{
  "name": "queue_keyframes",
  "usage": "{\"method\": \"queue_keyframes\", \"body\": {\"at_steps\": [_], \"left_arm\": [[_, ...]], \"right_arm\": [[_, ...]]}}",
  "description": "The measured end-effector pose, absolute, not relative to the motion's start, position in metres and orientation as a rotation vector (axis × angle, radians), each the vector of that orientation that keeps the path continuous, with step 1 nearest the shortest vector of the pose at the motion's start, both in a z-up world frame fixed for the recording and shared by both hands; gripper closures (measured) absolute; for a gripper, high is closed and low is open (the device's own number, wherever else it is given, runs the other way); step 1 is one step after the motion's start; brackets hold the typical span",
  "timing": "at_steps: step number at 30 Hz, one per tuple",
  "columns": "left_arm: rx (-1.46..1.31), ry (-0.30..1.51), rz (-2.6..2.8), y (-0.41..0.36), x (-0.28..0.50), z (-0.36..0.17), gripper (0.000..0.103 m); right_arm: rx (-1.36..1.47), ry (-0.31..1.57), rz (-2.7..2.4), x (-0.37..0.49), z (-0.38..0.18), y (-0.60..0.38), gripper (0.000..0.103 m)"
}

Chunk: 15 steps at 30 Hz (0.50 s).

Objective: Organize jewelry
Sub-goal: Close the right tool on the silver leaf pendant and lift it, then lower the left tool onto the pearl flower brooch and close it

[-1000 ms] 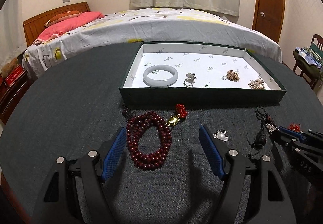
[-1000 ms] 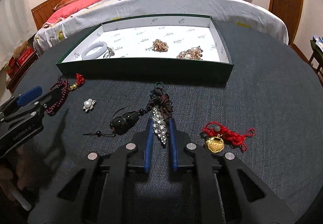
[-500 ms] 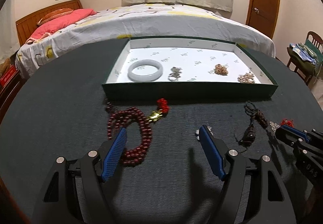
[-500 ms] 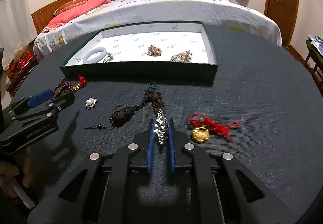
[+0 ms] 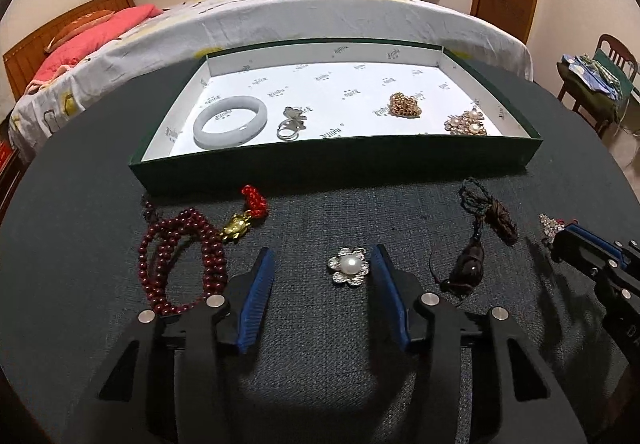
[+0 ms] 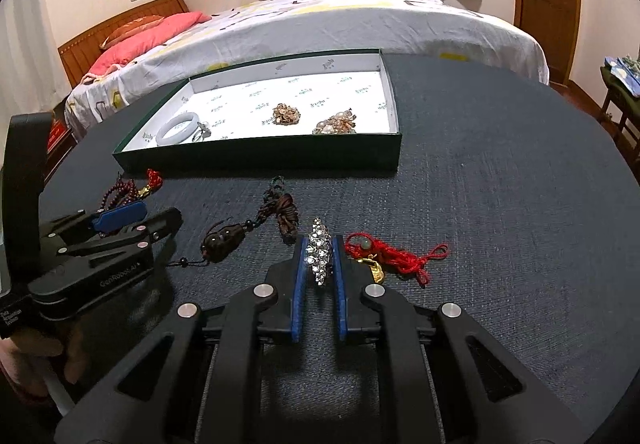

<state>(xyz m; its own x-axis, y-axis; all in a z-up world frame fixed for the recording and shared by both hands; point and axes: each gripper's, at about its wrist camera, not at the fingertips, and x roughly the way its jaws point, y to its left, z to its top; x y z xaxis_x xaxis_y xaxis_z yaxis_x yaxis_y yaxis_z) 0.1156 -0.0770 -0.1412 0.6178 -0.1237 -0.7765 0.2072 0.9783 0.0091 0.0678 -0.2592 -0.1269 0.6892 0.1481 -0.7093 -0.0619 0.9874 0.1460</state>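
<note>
Both our hand-held grippers tilt steeply down, side by side.

Our left hand-held gripper [image 5: 322,258] has its blue-padded jaws closing, a clear gap between them; a pearl flower brooch [image 5: 349,267] lies in that gap, close beside the right-hand pad, and we cannot tell whether it touches. Our right hand-held gripper [image 6: 319,244] has its pads [image 6: 299,282] pressed together on a rhinestone brooch [image 6: 319,257]. Fingers [image 6: 74,360] show at the left gripper's handle.
</note>
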Motion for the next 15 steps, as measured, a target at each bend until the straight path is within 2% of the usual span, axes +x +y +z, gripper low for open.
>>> {"method": "queue_keyframes", "body": {"at_steps": [5,8,13,15], "left_arm": [[0.11,0.882,-0.19,-0.0791,0.1143,-0.1412,0.06],[0.094,0.88,-0.191,-0.0767,0.1137,-0.14,0.068],[0.101,0.879,-0.19,-0.0756,0.1136,-0.1395,0.071],[0.1,0.878,-0.191,-0.0753,0.1135,-0.1394,0.077]], "right_arm": [[0.128,0.805,0.119,0.0692,-0.129,-0.2612,0.09],[0.127,0.805,0.12,0.0692,-0.1292,-0.2613,0.09],[0.127,0.806,0.121,0.0687,-0.1299,-0.2608,0.09],[0.127,0.806,0.121,0.0687,-0.1299,-0.2607,0.09]]}}
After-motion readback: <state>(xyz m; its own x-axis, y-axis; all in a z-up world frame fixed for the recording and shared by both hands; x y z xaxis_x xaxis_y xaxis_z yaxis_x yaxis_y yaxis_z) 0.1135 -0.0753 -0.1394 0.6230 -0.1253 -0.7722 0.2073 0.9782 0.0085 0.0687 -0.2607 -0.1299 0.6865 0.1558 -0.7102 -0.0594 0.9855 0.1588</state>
